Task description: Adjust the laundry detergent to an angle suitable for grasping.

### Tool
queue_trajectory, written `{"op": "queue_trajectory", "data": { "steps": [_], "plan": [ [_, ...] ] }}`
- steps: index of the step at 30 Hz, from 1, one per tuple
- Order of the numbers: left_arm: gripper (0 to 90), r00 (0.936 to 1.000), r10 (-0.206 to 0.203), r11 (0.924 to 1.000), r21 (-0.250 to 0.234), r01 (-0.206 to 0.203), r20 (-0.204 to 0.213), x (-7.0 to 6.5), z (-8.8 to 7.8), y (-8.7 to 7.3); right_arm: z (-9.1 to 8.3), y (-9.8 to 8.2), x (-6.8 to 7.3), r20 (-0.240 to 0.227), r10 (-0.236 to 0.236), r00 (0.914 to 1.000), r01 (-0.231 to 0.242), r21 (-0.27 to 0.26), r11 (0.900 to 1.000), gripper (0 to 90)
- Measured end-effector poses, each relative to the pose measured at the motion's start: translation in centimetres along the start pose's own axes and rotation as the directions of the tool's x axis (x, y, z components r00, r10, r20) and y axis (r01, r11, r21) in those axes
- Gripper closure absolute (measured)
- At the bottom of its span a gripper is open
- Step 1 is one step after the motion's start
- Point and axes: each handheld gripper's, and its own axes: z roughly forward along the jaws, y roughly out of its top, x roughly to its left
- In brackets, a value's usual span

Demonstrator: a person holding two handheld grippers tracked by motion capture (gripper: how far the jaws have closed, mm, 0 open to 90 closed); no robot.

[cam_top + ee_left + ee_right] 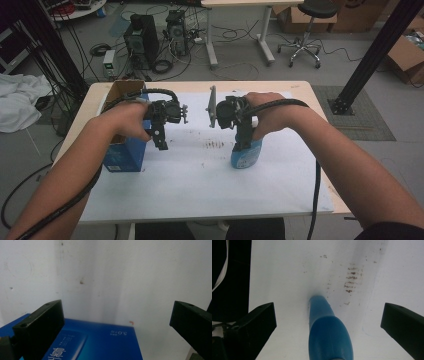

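1. A blue bottle [246, 154] is stood upright on the white sheet [200, 175] that covers the table [305, 92], on the right half and slightly nearer the person than the middle. In the right gripper view the bottle [328, 332] is seen from above, between the two jaws but touched by neither.
2. The right gripper [240, 137] is held directly over the bottle, pointed down, with the right hand [267, 115] wrapped round its body and the forearm stretched in from the lower right. Its jaws are spread wide apart and nothing is gripped.
3. The left gripper [161, 142] is held over the sheet just beside a blue box [125, 150], pointed down, with the left hand [127, 117] behind it. Its jaws are likewise spread wide, with nothing between them but the sheet and a corner of the box [100, 342].
4. The box is stood at the left edge of the table, its top flaps opened; what is inside cannot be told.
5. A patch of brown marks [214, 145] is seen on the sheet between the two grippers.
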Motion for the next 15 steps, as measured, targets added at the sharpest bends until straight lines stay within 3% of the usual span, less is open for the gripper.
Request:
{"op": "queue_trajectory", "data": {
  "steps": [15],
  "plan": [
    [0.1, 1.0000, 0.001, 0.9999, -0.014, -0.001, -0.001, 0.15, -0.17, 0.21, -0.11, -0.06, -0.35, -0.001, -0.008, 1.0000, 0.008, -0.006, 1.000, 0.0]
  ]
}}
